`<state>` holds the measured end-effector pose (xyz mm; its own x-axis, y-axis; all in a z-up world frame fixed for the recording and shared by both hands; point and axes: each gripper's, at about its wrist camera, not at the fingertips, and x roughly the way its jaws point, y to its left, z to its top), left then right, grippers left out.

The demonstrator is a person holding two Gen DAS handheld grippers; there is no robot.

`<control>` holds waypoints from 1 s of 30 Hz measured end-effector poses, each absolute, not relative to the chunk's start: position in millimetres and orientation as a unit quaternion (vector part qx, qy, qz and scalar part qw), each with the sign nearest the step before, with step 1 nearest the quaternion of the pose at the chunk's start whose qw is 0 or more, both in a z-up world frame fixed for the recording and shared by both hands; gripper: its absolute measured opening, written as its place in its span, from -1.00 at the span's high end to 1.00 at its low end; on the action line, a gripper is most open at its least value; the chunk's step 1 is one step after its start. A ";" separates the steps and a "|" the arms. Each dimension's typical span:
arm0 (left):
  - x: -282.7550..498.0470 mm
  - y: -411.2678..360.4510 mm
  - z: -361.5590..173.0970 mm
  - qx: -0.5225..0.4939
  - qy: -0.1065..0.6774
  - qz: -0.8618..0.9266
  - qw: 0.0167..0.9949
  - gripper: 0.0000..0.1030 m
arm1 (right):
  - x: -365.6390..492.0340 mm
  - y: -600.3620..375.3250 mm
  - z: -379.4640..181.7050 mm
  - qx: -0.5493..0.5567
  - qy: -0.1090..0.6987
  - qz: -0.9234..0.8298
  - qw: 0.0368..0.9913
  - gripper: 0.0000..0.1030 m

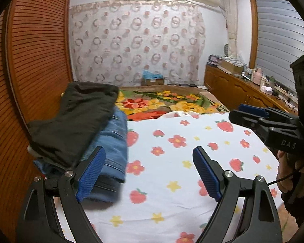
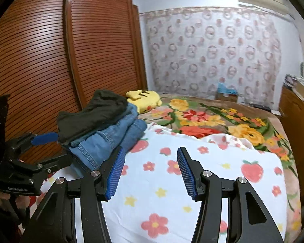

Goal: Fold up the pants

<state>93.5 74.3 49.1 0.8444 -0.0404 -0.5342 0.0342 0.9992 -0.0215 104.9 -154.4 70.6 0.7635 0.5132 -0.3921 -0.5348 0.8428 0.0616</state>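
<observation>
Between folds: left gripper (image 1: 149, 170) & right gripper (image 2: 151, 171) both spread wide, holding nothing, over strawberry sheet (image 1: 172, 182). Next: grab from pants stack (image 2: 103, 127), far left.

The dark pants (image 2: 93, 113) lie folded on top of a pile, at about 10 o'clock on the bed. Under them are folded blue jeans (image 2: 109, 139), stacked flat, their edges showing at the pile's near side.
</observation>
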 end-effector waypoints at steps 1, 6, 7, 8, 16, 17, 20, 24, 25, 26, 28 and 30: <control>91.5 70.3 48.5 -0.005 0.278 -0.021 0.960 -0.71 | 98.2 -156.6 70.7 -0.027 0.200 0.274 0.940 -0.08; 79.1 56.0 48.2 -0.006 0.278 -0.031 0.960 -0.71 | 63.8 -161.7 71.2 -0.028 0.193 0.249 0.949 -0.08; 77.1 54.0 48.5 -0.006 0.277 -0.031 0.960 -0.71 | 56.0 -163.2 71.2 -0.030 0.190 0.243 0.951 -0.08; 73.1 50.6 49.8 -0.005 0.276 -0.033 0.961 -0.71 | 50.7 -162.2 70.7 -0.031 0.188 0.238 0.952 -0.08; 56.2 37.2 50.5 -0.007 0.276 -0.040 0.960 -0.71 | 7.6 -172.0 70.1 -0.021 0.175 0.217 0.960 -0.08; 54.5 36.3 50.0 -0.006 0.276 -0.039 0.960 -0.71 | 4.0 -173.5 69.2 -0.019 0.176 0.213 0.961 -0.08; 50.8 33.5 48.5 -0.010 0.276 -0.043 0.960 -0.71 | -3.6 -176.9 64.6 -0.011 0.186 0.202 0.962 -0.08; 43.4 27.2 45.1 -0.009 0.276 -0.048 0.960 -0.71 | -10.1 -179.4 64.4 0.002 0.193 0.189 0.963 -0.08; 42.4 25.4 44.5 -0.009 0.276 -0.048 0.960 -0.71 | -10.8 -178.4 66.1 0.001 0.194 0.185 0.963 -0.07; 40.5 24.0 44.5 -0.010 0.275 -0.049 0.960 -0.71 | -13.0 -177.7 66.1 0.001 0.195 0.179 0.964 -0.08; 39.0 22.9 44.0 -0.013 0.274 -0.050 0.960 -0.71 | -12.0 -179.1 68.2 0.005 0.198 0.174 0.965 -0.08; 36.2 20.8 44.8 -0.014 0.272 -0.052 0.961 -0.71 | -14.8 -179.3 68.6 0.009 0.200 0.167 0.966 -0.07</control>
